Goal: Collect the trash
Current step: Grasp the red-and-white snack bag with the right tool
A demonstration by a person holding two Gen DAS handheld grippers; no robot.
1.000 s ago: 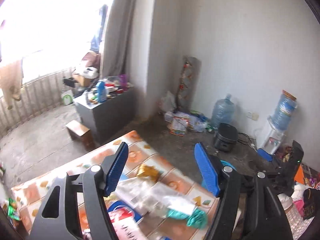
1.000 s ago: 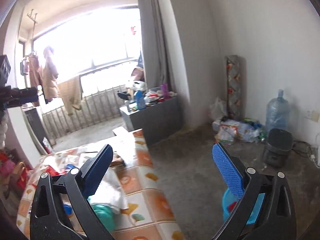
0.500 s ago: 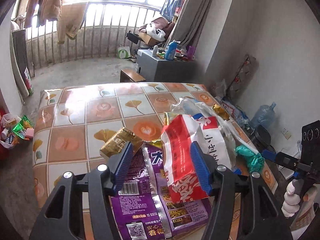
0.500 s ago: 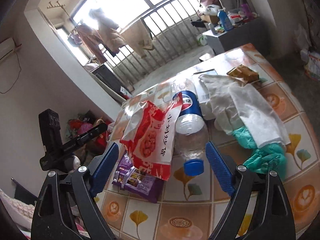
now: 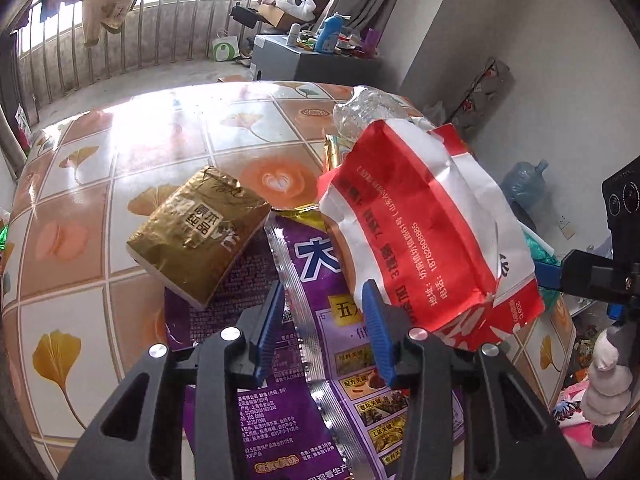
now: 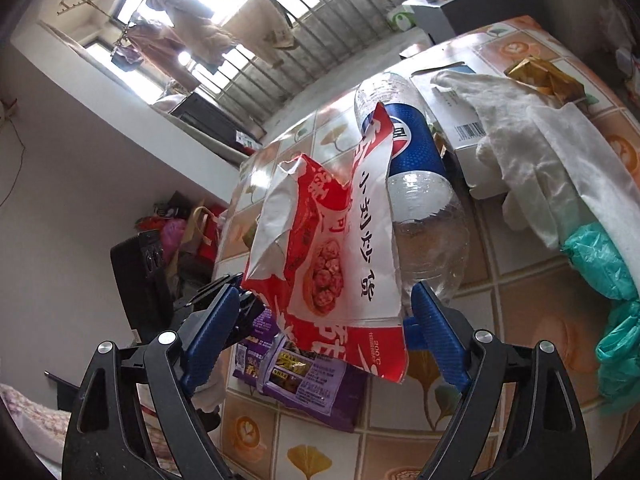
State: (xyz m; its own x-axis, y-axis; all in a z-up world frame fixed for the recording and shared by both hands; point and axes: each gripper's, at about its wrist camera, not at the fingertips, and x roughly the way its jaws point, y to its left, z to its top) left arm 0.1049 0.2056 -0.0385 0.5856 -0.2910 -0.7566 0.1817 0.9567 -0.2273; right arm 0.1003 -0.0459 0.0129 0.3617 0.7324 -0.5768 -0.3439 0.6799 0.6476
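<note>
Left gripper (image 5: 324,328) is held released over a purple wrapper (image 5: 280,360) on the table (image 5: 80,208); a gold packet (image 5: 196,232) is seen at 11 o'clock. Right gripper (image 6: 324,328) is spread wide, a red-and-white bag (image 6: 332,256) standing between its fingers (image 6: 436,328), contact unclear; a bottle (image 6: 416,168) lies at 1 o'clock.

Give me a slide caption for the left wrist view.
Left tongs open over a purple wrapper, beside a red-and-white snack bag.
</note>
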